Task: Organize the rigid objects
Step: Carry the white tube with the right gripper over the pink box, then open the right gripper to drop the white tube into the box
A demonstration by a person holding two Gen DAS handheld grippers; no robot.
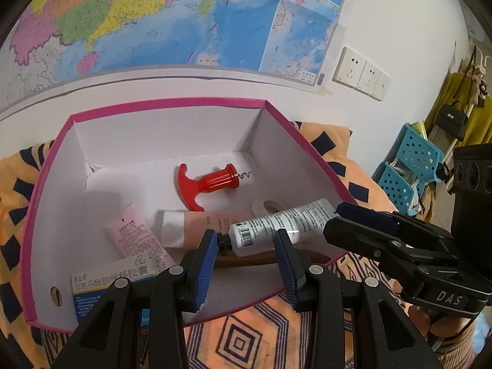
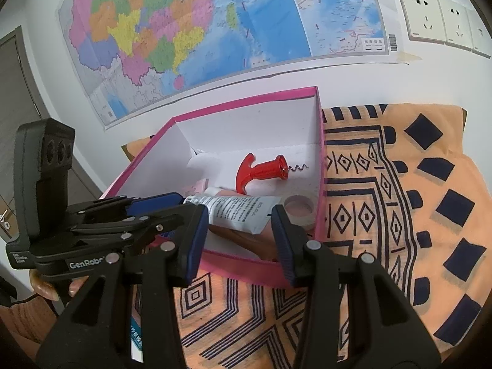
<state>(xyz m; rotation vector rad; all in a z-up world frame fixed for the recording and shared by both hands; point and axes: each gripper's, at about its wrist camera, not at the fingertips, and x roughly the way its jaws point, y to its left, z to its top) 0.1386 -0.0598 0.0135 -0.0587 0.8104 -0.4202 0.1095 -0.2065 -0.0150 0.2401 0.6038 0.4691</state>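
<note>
A pink-rimmed white box (image 1: 172, 103) (image 2: 246, 98) stands on a patterned cloth. It holds a red corkscrew (image 1: 209, 183) (image 2: 261, 170), a pink tube (image 1: 135, 233), a peach tube (image 1: 203, 223), a tape roll (image 1: 270, 206) (image 2: 299, 210), a blue-and-white medicine carton (image 1: 110, 279) and a white tube with a black cap (image 1: 276, 226) (image 2: 236, 210). My left gripper (image 1: 246, 261) is open just behind the white tube, at the near wall. My right gripper (image 2: 240, 240) is open over the near wall, also behind the white tube. Each gripper shows in the other's view.
The orange and navy patterned cloth (image 2: 399, 215) covers the surface around the box. A wall map (image 1: 153, 15) and sockets (image 1: 363, 73) are behind. A blue perforated rack (image 1: 409, 166) and hanging bags stand at the right. A door (image 2: 18, 98) is at the left.
</note>
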